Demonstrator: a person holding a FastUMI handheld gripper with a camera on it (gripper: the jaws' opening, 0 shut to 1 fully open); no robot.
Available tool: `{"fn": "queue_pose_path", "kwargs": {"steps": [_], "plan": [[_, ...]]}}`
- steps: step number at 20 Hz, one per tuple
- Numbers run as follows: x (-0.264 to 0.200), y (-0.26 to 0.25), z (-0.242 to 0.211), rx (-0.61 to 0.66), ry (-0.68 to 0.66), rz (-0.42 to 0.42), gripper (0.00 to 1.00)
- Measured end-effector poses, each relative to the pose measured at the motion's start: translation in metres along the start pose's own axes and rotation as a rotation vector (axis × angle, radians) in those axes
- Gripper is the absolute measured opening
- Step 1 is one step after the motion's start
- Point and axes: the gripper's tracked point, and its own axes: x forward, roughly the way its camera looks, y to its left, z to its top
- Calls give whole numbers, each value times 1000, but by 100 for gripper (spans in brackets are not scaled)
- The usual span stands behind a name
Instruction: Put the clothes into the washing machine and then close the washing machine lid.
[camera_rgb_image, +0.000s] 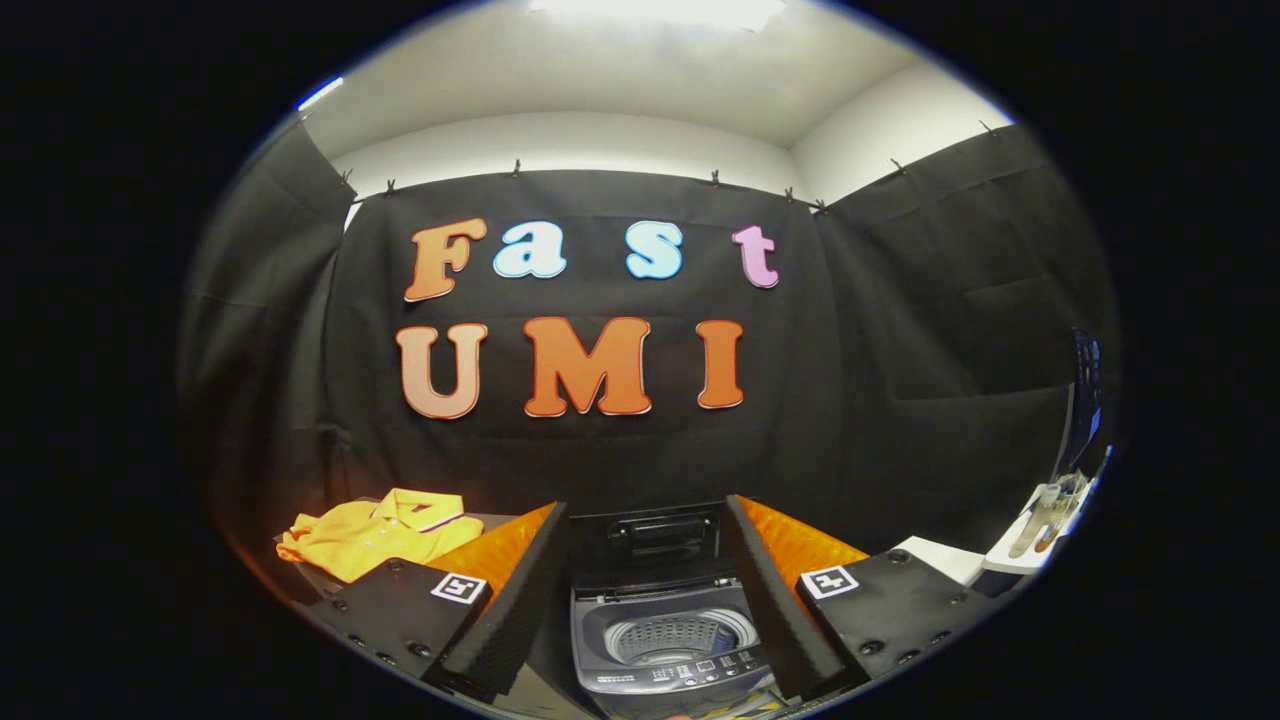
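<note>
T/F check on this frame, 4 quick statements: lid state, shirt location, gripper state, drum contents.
1. The washing machine lid is closed. False: it stands open, with the drum exposed.
2. The orange polo shirt lies on a surface beside the machine. True.
3. The gripper is shut on the shirt. False: its fingers are spread apart, holding nothing, with the machine seen between them.
4. No clothing is visible in the drum. True.

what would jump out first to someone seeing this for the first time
The bright orange polo shirt stands out most, lying crumpled on a dark surface beyond the gripper's left finger. Next comes the grey washing machine, seen between the open gripper fingers with its lid up and the drum showing.
</note>
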Motion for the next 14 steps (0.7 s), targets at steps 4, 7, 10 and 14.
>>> {"fn": "queue_pose_path", "kwargs": {"steps": [4,7,10,14], "plan": [[28,67,14,33,50,174,98],[45,124,34,4,57,303,98],[55,192,47,-15,42,434,98],[81,261,19,-124,131,492,98]]}}
